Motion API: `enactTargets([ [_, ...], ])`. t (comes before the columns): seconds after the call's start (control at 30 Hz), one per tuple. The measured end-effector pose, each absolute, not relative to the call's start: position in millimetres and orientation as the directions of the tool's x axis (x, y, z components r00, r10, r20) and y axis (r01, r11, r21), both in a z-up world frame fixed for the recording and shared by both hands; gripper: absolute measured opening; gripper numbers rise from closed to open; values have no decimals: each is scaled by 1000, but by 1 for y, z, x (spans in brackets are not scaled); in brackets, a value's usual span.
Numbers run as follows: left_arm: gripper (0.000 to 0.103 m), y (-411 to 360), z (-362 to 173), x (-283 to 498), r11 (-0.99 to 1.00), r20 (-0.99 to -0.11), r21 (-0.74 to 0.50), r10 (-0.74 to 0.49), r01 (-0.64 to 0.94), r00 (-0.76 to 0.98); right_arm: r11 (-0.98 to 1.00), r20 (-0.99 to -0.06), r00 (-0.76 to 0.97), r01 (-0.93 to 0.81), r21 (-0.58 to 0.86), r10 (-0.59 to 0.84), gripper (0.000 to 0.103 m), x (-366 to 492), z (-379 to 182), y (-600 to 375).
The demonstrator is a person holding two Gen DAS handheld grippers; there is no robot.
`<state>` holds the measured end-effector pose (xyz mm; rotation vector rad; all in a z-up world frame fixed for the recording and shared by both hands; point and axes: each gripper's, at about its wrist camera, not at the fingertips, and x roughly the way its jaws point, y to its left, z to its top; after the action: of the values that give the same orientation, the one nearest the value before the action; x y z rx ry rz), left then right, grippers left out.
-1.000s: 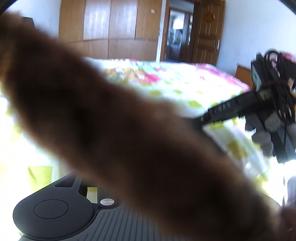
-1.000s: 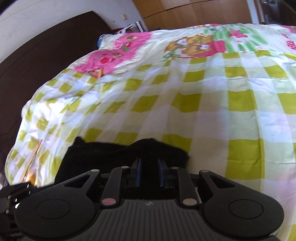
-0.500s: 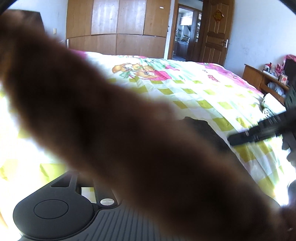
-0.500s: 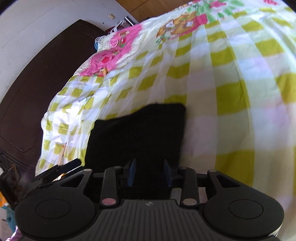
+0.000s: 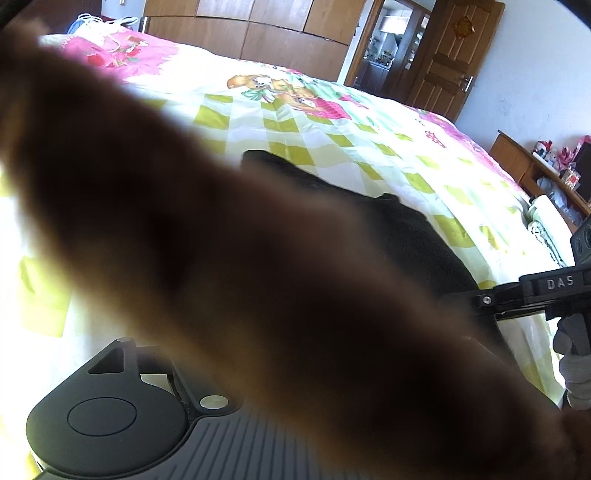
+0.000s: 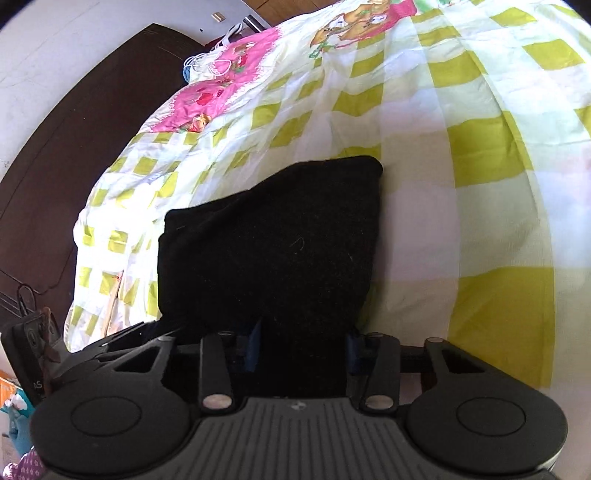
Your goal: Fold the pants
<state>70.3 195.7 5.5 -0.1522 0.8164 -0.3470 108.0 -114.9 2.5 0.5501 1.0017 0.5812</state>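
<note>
Black pants [image 6: 280, 236], folded into a compact block, lie on the checked bedspread [image 6: 480, 155]. My right gripper [image 6: 303, 347] sits at their near edge; its jaws are closing, still apart, with the cloth between the blue pads [image 6: 254, 345]. In the left wrist view a blurred brown shape [image 5: 258, 258] crosses the lens and hides my left gripper's fingers, whose jaws are opening. Past it show the pants [image 5: 424, 236] and the right gripper [image 5: 532, 295] in a gloved hand [image 5: 574, 373]. The left gripper [image 6: 129, 334] shows dark at the pants' near left corner.
The bed fills both views, with a dark headboard [image 6: 74, 155] at its left. White cables [image 6: 214, 62] lie near the pillow end. A wooden wardrobe [image 5: 258, 33], a door [image 5: 450, 59] and a cluttered side shelf [image 5: 546, 173] stand beyond the bed.
The right gripper's jaws went from nearly shut on the pants' edge to spread apart, and it drew back, showing more of the pants. The left view swung down toward the pants.
</note>
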Motion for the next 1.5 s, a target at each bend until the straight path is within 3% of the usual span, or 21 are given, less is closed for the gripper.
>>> enactTargets([
  [0.1, 71, 178, 15, 82, 920, -662, -264, -392, 290, 639, 790, -646, 476, -206, 578, 597, 42, 123, 17, -127],
  [0.27, 71, 116, 17, 123, 914, -654, -143, -375, 379, 657, 860, -700, 520, -153, 487, 489, 43, 165, 20, -151],
  [0.47, 71, 93, 14, 141, 927, -660, -108, -337, 359, 671, 890, -706, 559, -150, 430, 435, 51, 159, 20, -159],
  [0.7, 73, 90, 24, 131, 944, -670, -64, -281, 324, 688, 949, -705, 638, -162, 270, 309, 51, 129, 48, -152],
  [0.93, 72, 80, 45, 110, 952, -647, 50, -199, 301, 736, 946, -655, 683, -237, 220, 323, 51, 88, 69, -136],
  [1.03, 72, 75, 50, 102, 950, -651, 92, -170, 300, 740, 950, -698, 647, -254, 183, 308, 51, 83, 58, -120],
  [1.2, 73, 74, 40, 91, 955, -695, 102, -133, 280, 707, 959, -722, 636, -242, 148, 272, 51, 70, 49, -111],
  [1.5, 77, 72, 60, 49, 968, -630, 26, -177, 249, 756, 971, -681, 696, -209, 112, 228, 51, 46, 75, -120],
])
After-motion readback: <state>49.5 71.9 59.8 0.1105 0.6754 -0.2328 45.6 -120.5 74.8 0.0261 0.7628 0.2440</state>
